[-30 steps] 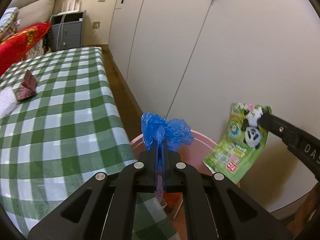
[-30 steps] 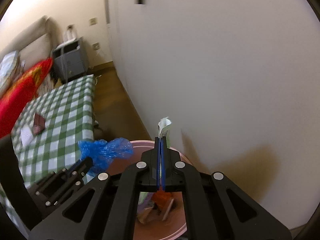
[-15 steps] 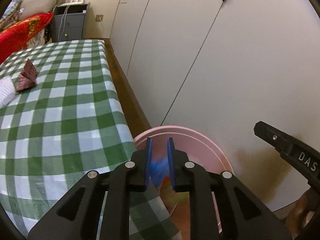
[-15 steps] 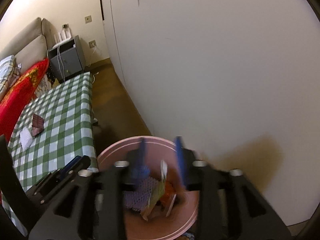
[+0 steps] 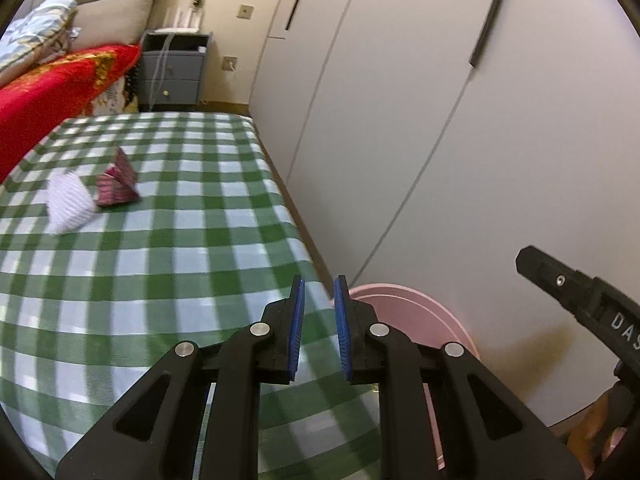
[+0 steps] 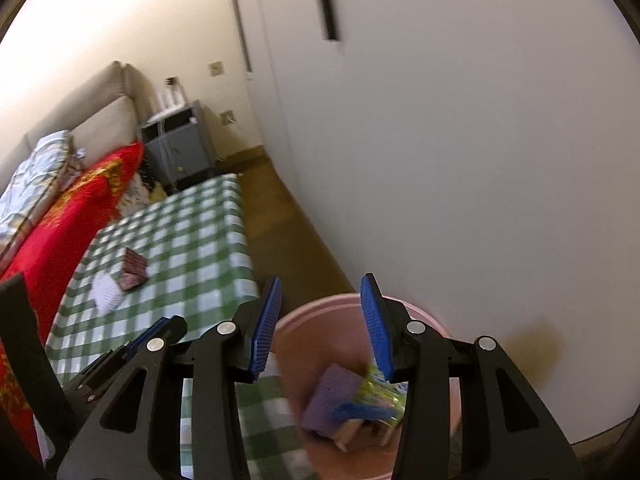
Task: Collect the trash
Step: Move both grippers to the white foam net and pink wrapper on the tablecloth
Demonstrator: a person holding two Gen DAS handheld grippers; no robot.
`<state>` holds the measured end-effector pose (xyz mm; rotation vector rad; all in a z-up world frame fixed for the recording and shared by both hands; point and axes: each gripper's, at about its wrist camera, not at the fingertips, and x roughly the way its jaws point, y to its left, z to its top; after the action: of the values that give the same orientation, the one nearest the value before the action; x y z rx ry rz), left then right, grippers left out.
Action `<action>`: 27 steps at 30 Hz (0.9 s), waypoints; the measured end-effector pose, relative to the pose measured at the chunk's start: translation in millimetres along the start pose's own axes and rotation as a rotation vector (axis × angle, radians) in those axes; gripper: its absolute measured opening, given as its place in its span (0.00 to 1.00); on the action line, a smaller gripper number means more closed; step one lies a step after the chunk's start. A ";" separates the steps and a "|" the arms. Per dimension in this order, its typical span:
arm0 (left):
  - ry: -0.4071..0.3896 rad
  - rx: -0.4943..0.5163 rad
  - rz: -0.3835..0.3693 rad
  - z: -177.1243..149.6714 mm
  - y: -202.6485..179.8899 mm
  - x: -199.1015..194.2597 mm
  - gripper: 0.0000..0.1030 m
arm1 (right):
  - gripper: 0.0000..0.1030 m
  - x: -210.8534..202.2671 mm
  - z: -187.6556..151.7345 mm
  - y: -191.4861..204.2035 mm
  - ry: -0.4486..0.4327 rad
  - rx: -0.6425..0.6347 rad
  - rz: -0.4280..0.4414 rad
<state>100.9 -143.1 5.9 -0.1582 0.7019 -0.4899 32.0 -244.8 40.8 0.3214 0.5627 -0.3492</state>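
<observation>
On the left, a worktop (image 5: 168, 240) under a green-and-white checked cloth carries a crumpled white wad (image 5: 68, 204) touching a dark red folded wrapper (image 5: 118, 184); both lie well apart from the bin. The left hand-held gripper (image 5: 318, 320) hangs over the cloth's near right edge, its blue pads (image 5: 297, 328) spread with nothing between them. Just beside the worktop's corner, against the white wardrobe doors (image 5: 400, 120), stands the pink bin (image 6: 320, 344). The right hand-held gripper (image 6: 320, 320) hovers above the bin's mouth, jaws wide apart and holding nothing. Inside the bin lie a purple sponge-like block (image 6: 330, 400), a crumpled blue bag (image 6: 360, 412) and a green snack packet (image 6: 380, 390), piled together over other scraps.
</observation>
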 end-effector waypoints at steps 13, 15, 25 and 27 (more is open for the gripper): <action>-0.087 -0.134 0.223 7.2 94.8 -32.7 0.15 | 0.38 30.3 -13.8 89.0 0.004 -0.054 0.214; -0.106 -0.145 0.258 8.1 104.7 -35.5 0.15 | 0.34 36.2 -16.0 103.3 0.006 -0.069 0.249; -0.142 -0.208 0.397 18.2 155.7 -36.2 0.15 | 0.22 69.4 -19.0 146.7 0.011 -0.113 0.384; -0.143 -0.219 0.412 21.9 163.9 -33.9 0.15 | 0.22 77.4 -18.8 153.9 0.019 -0.114 0.399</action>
<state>155.0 16.3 -7.1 -0.2453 0.6256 -0.0064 146.8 -118.2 12.6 0.3191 0.5208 0.0709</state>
